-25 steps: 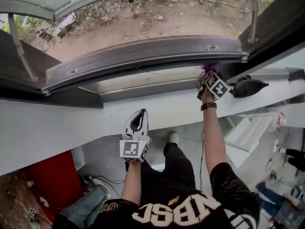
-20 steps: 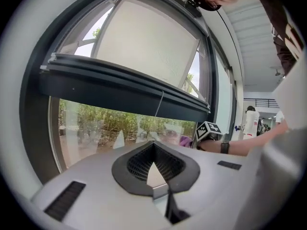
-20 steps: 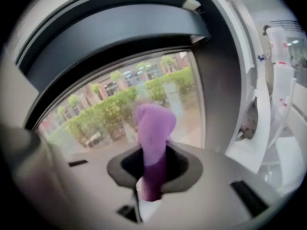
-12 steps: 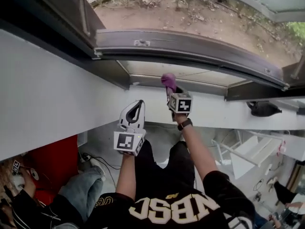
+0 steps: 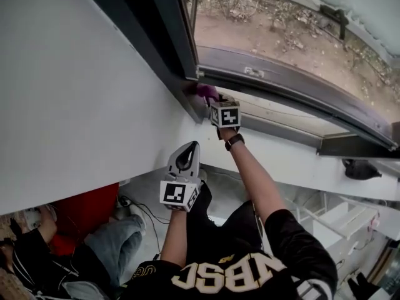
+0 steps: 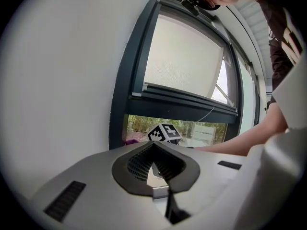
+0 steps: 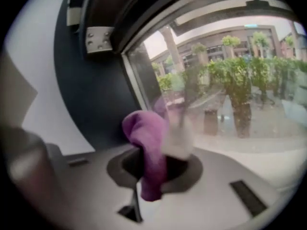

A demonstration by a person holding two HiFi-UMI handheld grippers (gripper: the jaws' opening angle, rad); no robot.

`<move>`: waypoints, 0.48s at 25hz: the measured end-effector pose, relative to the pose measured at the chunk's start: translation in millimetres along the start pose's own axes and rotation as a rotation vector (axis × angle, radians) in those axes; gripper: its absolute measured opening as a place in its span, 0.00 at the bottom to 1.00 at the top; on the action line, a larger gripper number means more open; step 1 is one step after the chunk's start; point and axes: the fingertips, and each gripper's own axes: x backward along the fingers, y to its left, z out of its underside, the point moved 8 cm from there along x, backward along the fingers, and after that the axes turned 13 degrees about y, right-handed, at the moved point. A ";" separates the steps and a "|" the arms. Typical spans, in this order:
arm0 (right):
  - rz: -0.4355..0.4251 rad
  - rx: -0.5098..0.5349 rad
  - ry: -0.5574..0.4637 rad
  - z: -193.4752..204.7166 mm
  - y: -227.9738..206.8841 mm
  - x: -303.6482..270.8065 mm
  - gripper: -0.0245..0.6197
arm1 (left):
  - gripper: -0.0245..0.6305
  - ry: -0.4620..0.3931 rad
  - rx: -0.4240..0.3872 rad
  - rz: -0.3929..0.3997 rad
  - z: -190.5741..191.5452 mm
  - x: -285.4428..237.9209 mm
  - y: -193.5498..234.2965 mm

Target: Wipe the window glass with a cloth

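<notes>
The window glass (image 7: 230, 80) spreads ahead of the right gripper (image 5: 211, 100), with the dark frame (image 5: 165, 30) just to its left. Its jaws clamp a purple cloth (image 7: 144, 143) at the frame's corner. The left gripper (image 5: 185, 158) hangs nearer the person, jaws together, empty.

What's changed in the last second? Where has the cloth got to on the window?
The right gripper, still shut on the purple cloth, swept left along the bottom of the glass, from the right end to the left corner against the dark frame. Nothing was taken up or let go. The left gripper stayed low, shut and empty.
</notes>
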 end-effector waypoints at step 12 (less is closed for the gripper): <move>0.382 -0.549 -0.150 139.2 -256.3 181.4 0.15 | 0.07 0.086 -0.049 0.249 11.4 -81.6 -133.5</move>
